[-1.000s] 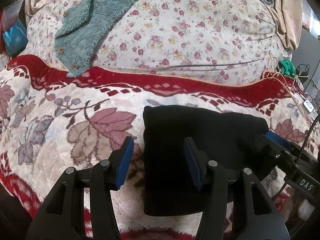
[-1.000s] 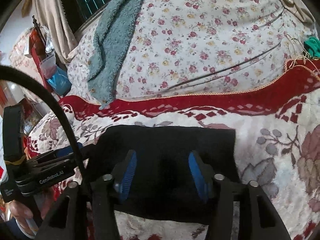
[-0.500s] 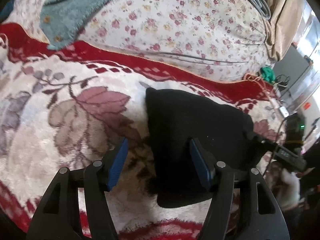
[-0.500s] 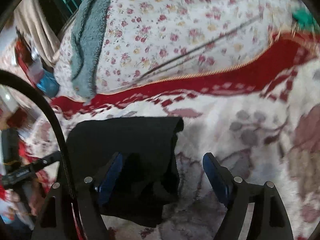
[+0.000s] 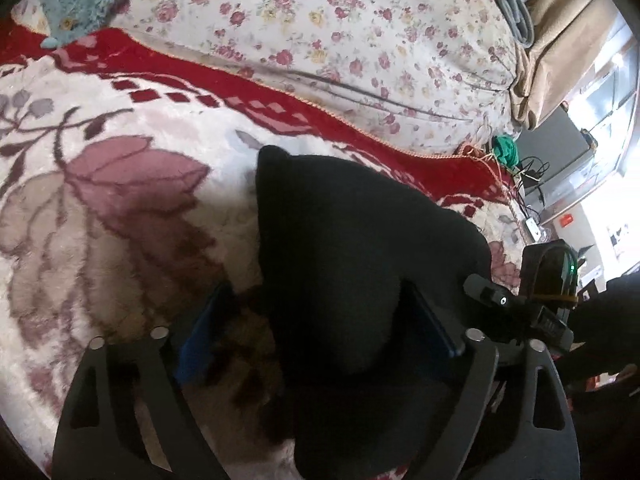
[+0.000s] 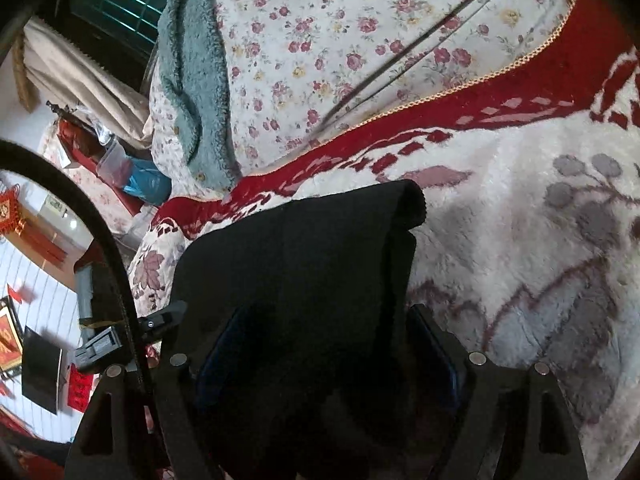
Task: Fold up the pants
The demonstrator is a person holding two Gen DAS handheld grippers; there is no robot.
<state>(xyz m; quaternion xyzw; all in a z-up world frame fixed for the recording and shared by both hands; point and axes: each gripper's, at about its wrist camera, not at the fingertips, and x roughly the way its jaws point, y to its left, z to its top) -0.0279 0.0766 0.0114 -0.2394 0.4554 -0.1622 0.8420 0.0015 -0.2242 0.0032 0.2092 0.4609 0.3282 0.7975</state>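
Note:
The folded black pants [image 5: 352, 248] lie on the red and cream floral blanket [image 5: 120, 208]. In the left wrist view my left gripper [image 5: 316, 332] is open, its blue pads on either side of the pants' left end. In the right wrist view the pants [image 6: 296, 272] bulge up between the blue pads of my right gripper [image 6: 328, 344], which is open around their right end. The right edge of the pants curls over. The other gripper shows at the right edge of the left wrist view [image 5: 520, 312].
A flowered duvet [image 5: 340, 32] is heaped behind the blanket's red border, with a teal fleece garment [image 6: 196, 80] draped on it. Cables and a green object [image 5: 506, 152] lie at the far right. A black cable [image 6: 100, 240] arcs across the right wrist view.
Both grippers have moved in and down onto the pants, one at each end. The pants now bulge between the pads and fill more of both views.

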